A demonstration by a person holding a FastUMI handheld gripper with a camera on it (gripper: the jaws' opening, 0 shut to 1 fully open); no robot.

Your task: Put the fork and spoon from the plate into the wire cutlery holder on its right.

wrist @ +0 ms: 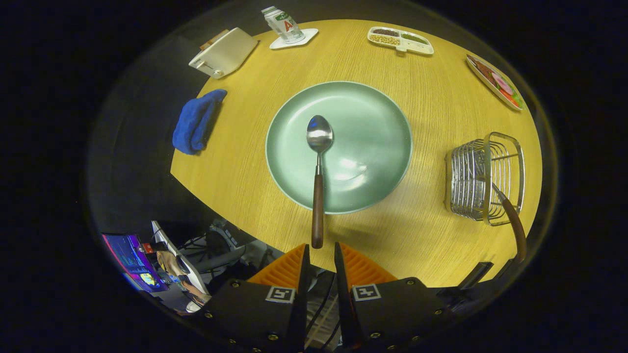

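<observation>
spoon (318, 162) lying on plate (338, 147), one brown handle already leaning out of wire holder (483, 179) at right; gripper (321, 260) near the spoon's handle end, fingers slightly apart, gripping nothing; judging next: close on that handle.

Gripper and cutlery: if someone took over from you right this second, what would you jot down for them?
Gripper: holds nothing, fingers close together with a narrow gap, just short of the spoon's handle end.
Spoon: bowl on the green plate, wooden handle sticking out over the plate's rim toward the fingers.
Wire cutlery holder: to the right of the plate, with one brown-handled utensil already leaning in it, most likely the fork; its head is hidden.
Done: that piece appears delivered.
Left: open a little, close on the spoon's handle, lift it and drop it into the holder.
</observation>
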